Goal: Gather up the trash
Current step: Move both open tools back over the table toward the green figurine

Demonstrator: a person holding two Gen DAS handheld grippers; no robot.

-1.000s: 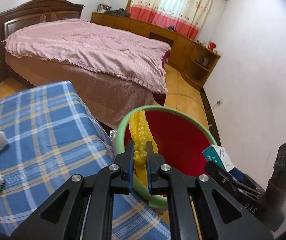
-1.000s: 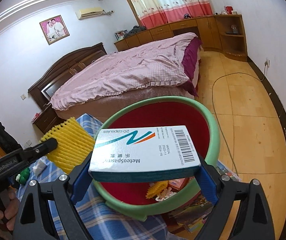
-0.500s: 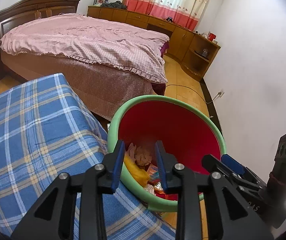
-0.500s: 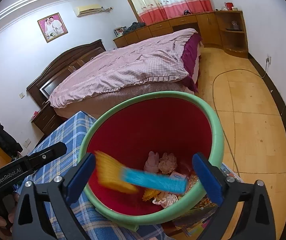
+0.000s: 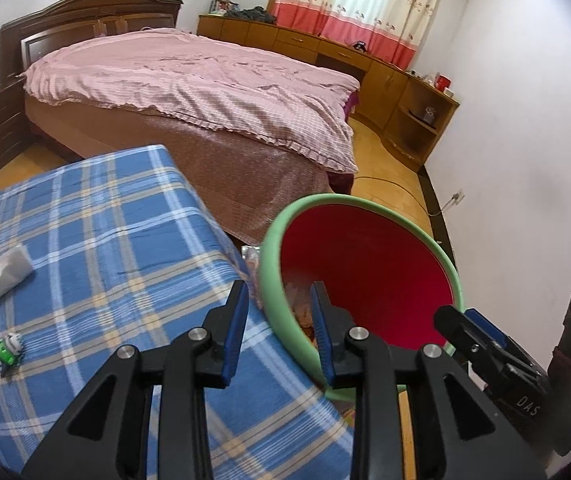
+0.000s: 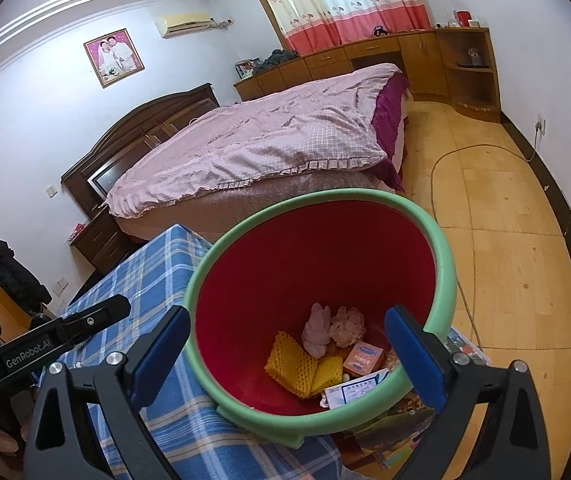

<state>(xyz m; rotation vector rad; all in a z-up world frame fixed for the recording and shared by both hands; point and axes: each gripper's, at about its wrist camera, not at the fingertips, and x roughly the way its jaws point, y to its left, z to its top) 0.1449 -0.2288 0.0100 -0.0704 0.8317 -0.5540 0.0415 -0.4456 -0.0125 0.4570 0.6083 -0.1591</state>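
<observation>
Both my grippers hold nothing. My left gripper point(image 5: 277, 328) has its blue-padded fingers apart, wider than half a second ago, and hangs over the near rim of the round red bin with the green foam rim point(image 6: 441, 256). It has shifted toward the blue plaid tablecloth point(image 5: 97, 240). My right gripper point(image 6: 285, 356) is spread wide over the bin mouth.

The yellow foam fruit net point(image 6: 297, 364), which was clamped in my left fingers a second ago, now lies on the bin floor. The white and blue medicine box point(image 6: 355, 392), blurred in mid-fall half a second ago, rests against the near wall beside a small orange carton point(image 6: 363, 358).

On the cloth: a white crumpled packet point(image 5: 5, 270) and a small green and white scrap point(image 5: 7, 352), well apart.
</observation>
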